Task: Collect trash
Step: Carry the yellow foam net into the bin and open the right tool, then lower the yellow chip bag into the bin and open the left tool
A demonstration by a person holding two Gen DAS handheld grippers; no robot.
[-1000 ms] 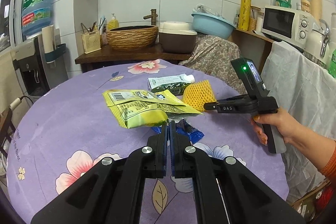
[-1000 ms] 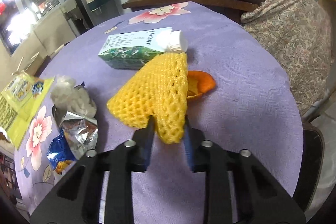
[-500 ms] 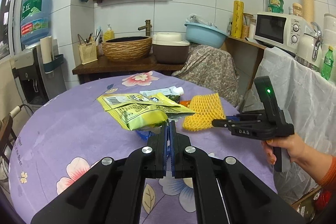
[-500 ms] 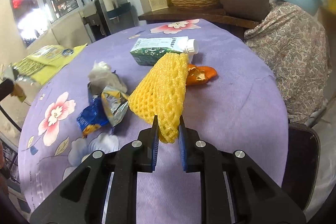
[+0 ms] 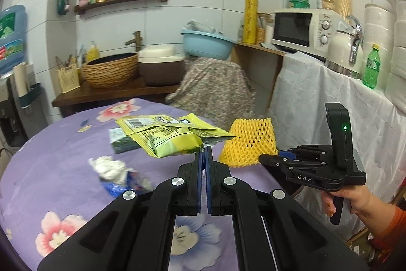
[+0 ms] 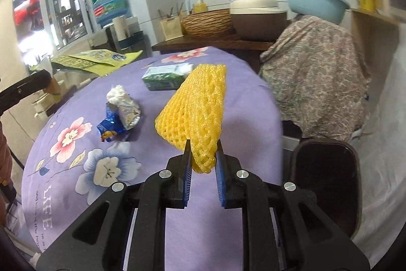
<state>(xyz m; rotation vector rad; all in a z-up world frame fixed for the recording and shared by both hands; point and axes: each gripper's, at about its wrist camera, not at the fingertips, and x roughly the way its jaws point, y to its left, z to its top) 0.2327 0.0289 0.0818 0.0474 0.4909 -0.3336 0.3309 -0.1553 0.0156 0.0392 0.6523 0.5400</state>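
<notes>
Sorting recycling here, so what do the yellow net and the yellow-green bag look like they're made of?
Yellow net: looks like soft foam mesh, matte, with open diamond cells that squash between the fingers. Yellow-green bag: probably thin plastic film, glossy and printed, creased and sagging.

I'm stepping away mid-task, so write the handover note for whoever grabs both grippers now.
Left gripper: shut on the yellow-green snack bag, lifted clear of the table.
Right gripper: shut on the yellow foam fruit net, also lifted.
Dark bin sits beside the table, right of the net.
Done: both pieces picked up, neither binned.
Left on the table: green carton, white tissue wad, blue foil wrapper.
</notes>
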